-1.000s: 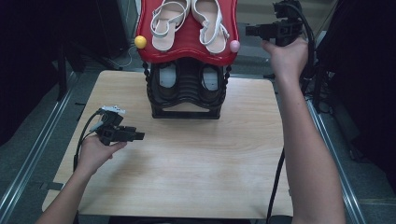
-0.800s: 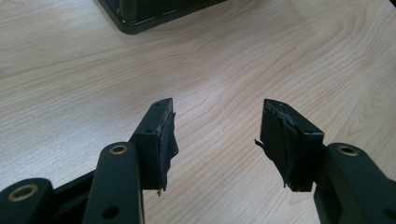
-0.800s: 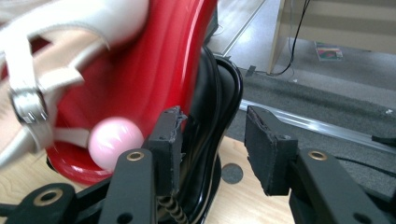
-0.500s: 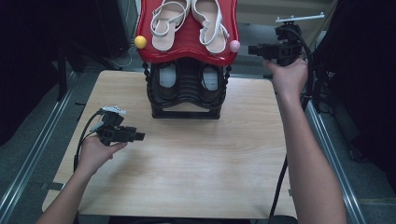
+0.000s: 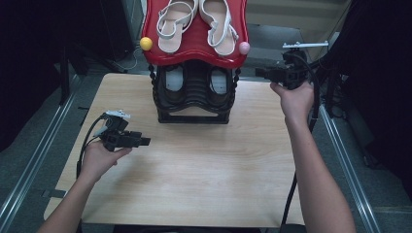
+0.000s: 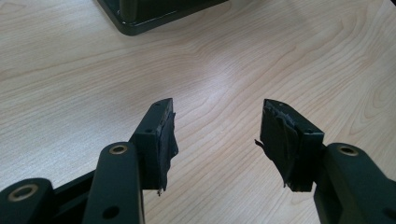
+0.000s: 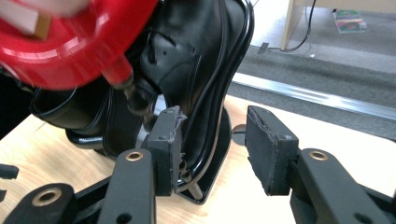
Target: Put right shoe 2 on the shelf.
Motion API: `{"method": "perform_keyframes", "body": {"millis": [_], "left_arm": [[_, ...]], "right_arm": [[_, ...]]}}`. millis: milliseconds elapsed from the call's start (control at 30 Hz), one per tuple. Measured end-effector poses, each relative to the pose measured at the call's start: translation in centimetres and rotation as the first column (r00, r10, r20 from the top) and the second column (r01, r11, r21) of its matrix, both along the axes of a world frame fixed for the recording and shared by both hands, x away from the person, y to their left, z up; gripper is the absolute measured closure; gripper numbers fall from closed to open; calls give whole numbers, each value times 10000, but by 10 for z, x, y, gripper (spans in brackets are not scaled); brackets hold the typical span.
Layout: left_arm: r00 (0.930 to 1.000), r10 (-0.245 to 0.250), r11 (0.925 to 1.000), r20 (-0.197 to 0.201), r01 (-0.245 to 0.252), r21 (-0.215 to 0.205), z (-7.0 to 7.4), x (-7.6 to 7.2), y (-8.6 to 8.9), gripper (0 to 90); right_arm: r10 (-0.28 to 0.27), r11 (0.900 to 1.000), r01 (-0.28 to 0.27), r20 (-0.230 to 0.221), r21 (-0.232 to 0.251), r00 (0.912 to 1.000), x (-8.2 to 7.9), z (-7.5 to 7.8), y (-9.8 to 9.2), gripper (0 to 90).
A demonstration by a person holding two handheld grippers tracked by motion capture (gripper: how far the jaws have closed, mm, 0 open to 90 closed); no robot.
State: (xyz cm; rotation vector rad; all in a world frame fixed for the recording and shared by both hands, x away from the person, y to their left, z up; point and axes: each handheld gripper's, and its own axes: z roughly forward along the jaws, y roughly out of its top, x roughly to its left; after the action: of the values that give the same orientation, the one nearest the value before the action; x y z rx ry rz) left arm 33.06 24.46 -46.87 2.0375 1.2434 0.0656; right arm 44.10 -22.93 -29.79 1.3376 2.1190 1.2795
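Note:
A black two-tier shoe rack stands at the back middle of the wooden table. Its red top tray carries a pair of white sandals. A pair of black leather shoes sits on the lower shelf, seen close up as a black shoe in the right gripper view. My right gripper is open, level with the lower shelf at the rack's right side, nothing between its pads. My left gripper rests open over bare wood at the left, nothing between its pads.
A yellow ball and a pink ball cap the red tray's front corners. Metal rails run along both sides of the table. Bare wood lies in front of the rack.
My right hand has come down from beside the red tray to the level of the lower shelf. The left hand has stayed where it was.

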Motion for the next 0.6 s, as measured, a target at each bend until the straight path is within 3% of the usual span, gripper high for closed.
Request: {"method": "perform_keyframes", "body": {"millis": [600], "left_arm": [[10000, 63, 10000, 19, -63, -15, 0, 0, 1, 454]], "right_arm": [[241, 9991, -222, -526, 367, 9983, -13, -51, -1, 522]]}}
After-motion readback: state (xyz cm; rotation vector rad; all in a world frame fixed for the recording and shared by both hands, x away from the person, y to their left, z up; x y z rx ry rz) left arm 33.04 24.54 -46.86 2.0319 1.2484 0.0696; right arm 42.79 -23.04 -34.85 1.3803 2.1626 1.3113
